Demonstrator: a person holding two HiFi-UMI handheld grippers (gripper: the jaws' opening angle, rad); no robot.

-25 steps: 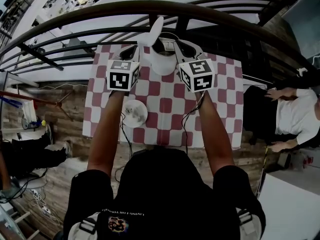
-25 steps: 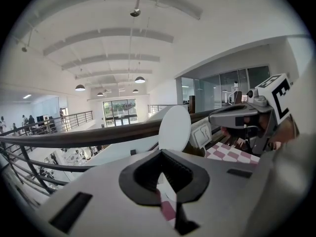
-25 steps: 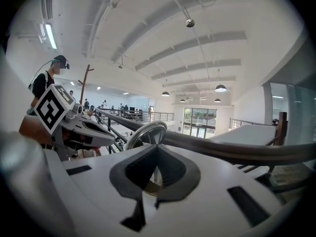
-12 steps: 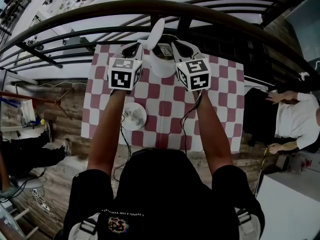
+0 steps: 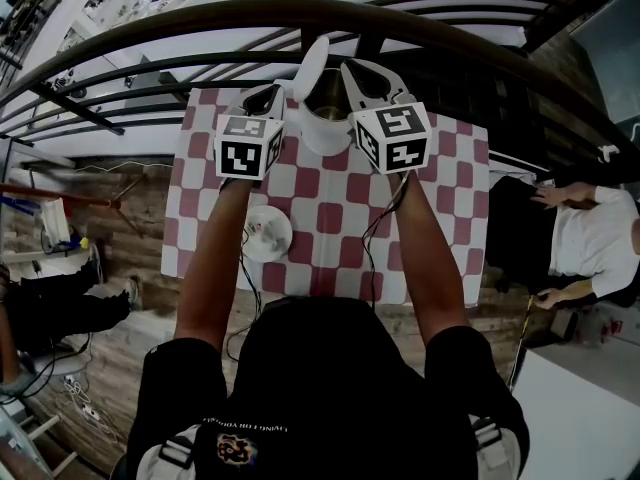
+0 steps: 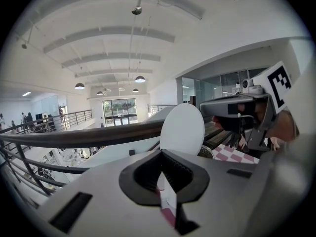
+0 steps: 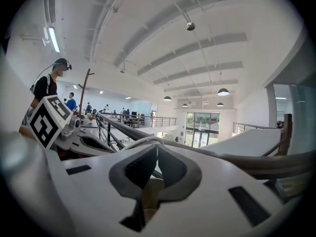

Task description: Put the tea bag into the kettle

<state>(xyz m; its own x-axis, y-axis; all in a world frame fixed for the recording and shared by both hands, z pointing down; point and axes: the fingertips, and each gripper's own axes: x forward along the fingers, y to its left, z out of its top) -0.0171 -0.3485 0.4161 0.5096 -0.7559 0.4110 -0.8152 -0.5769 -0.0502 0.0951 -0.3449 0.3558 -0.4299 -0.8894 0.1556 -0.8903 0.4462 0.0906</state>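
Note:
A white kettle (image 5: 325,126) stands at the far edge of the checked table (image 5: 440,218), its round lid (image 5: 315,60) tipped up and open. My right gripper (image 5: 352,70) hovers just above the kettle's mouth on the right, jaws shut; a tan thing, apparently the tea bag (image 7: 148,194), hangs in the slit between the pads. The kettle's white rim (image 7: 138,143) curves just beyond the tips. My left gripper (image 5: 268,96) sits at the kettle's left side, tips together. A white and pink strip shows in its slit; I cannot tell what it is. The lid (image 6: 182,128) rises ahead of it.
A white saucer (image 5: 268,233) lies on the cloth near the left forearm. A dark curved railing (image 5: 300,13) runs right behind the table. A seated person (image 5: 590,233) is off to the right. Cables trail from both grippers over the front edge.
The right gripper has lifted and moved a little toward the railing above the kettle's mouth, still shut. The left gripper has hardly shifted.

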